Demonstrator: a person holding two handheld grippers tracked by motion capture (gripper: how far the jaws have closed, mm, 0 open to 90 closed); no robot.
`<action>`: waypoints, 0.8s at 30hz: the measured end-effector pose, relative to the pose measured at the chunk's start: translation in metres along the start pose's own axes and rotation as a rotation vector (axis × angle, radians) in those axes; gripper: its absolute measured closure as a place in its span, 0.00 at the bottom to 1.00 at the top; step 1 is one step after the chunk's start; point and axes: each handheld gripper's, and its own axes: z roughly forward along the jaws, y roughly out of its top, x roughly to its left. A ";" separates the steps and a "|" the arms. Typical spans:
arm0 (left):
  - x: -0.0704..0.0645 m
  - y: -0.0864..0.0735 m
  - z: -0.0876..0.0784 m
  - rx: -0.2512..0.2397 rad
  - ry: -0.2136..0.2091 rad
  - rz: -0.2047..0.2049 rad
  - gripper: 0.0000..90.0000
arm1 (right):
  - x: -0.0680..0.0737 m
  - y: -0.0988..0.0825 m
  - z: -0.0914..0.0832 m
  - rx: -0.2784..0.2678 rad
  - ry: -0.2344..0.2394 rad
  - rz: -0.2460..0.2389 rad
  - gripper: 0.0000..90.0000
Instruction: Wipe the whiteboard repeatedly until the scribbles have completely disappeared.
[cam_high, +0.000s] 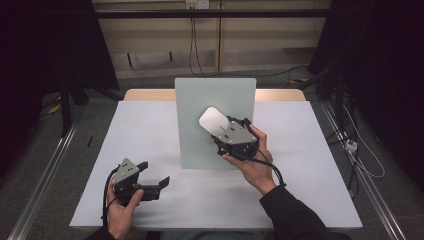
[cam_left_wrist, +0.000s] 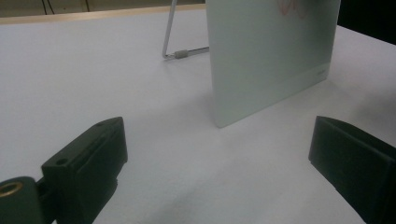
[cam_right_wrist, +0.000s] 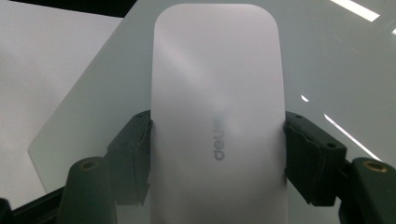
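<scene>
One step looks done: the eraser (cam_right_wrist: 217, 116), a white rounded block, is pinched at its two sides by the right gripper (cam_high: 223, 131) and held against the pale board (cam_high: 190, 130), which stands upright on the table. Red marks near the board's top, in the left gripper view, seem still to be wiped. The room is dark, with cables on the grey floor. The table (cam_high: 300, 150) has a white top. The left gripper (cam_high: 152, 173) rests there with jaws spread, holding nothing.
</scene>
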 end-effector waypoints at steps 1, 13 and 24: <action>0.000 0.000 0.000 0.000 0.000 0.000 0.05 | 0.002 -0.002 0.001 0.002 0.003 -0.002 0.35; 0.000 0.000 0.000 -0.004 0.000 -0.007 0.05 | 0.037 -0.020 0.010 0.055 0.096 -0.048 0.35; 0.000 0.000 0.000 -0.004 0.001 0.000 0.05 | 0.054 -0.033 0.014 0.104 0.173 -0.086 0.35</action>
